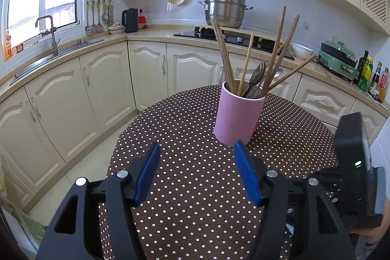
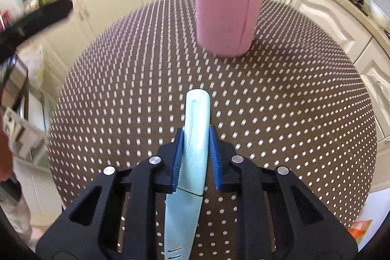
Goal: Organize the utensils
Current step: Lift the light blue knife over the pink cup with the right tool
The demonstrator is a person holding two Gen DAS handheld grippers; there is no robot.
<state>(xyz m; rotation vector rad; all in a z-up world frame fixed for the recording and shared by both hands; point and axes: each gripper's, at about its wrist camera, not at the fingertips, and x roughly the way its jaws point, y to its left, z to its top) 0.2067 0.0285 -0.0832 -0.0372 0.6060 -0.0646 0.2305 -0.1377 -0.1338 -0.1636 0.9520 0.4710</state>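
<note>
A pink utensil holder (image 1: 237, 118) stands on the brown polka-dot tablecloth (image 1: 182, 128) with several wooden chopsticks (image 1: 223, 52) and metal spoons (image 1: 257, 77) in it. My left gripper (image 1: 197, 145) hovers open just before the holder, with nothing between its blue pads. In the right wrist view my right gripper (image 2: 197, 130) is shut on a light blue knife (image 2: 197, 113). Its handle points forward toward the holder (image 2: 224, 16) and its blade runs back under the gripper. The right gripper's black body (image 1: 353, 162) shows at the right of the left view.
Cream kitchen cabinets curve around behind the table, with a sink and tap (image 1: 48, 35) at left. A steel pot (image 1: 224, 9) sits on the black hob, and bottles (image 1: 373, 77) stand at far right. A white bowl (image 1: 301, 50) rests on the counter.
</note>
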